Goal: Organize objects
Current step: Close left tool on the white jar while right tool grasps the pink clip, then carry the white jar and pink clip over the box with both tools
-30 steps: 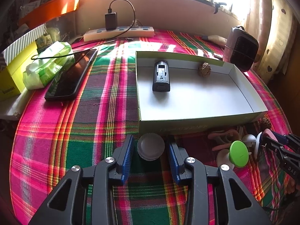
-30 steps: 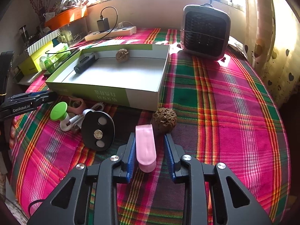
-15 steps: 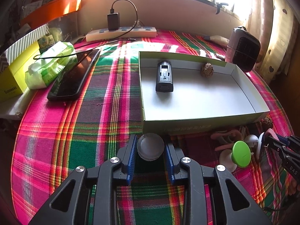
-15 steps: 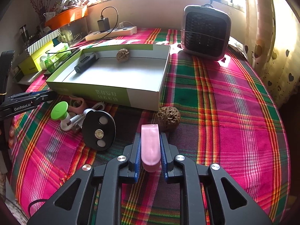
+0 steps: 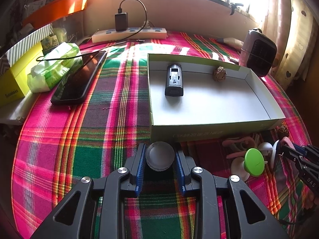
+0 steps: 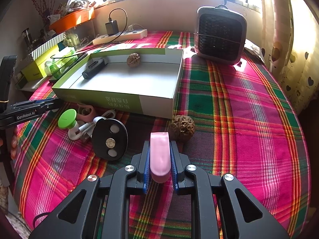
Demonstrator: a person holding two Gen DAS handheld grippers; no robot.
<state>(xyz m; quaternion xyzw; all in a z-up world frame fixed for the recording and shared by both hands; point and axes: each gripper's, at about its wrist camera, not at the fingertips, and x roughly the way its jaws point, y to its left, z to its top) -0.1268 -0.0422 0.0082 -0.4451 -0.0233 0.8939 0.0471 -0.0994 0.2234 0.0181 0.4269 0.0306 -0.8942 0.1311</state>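
Now both grippers have just closed: the left gripper (image 5: 159, 157) pinches a white cap (image 5: 160, 156) at six o'clock below the box (image 5: 209, 131), while the right gripper (image 6: 160, 157) clamps a pink clip (image 6: 160, 155), both ready for lifting in.

Battery pack (image 5: 174, 80) and walnut (image 5: 219, 73) inside the box (image 5: 209, 131); phone (image 5: 79, 78) left of it, heater (image 5: 258, 52) behind.
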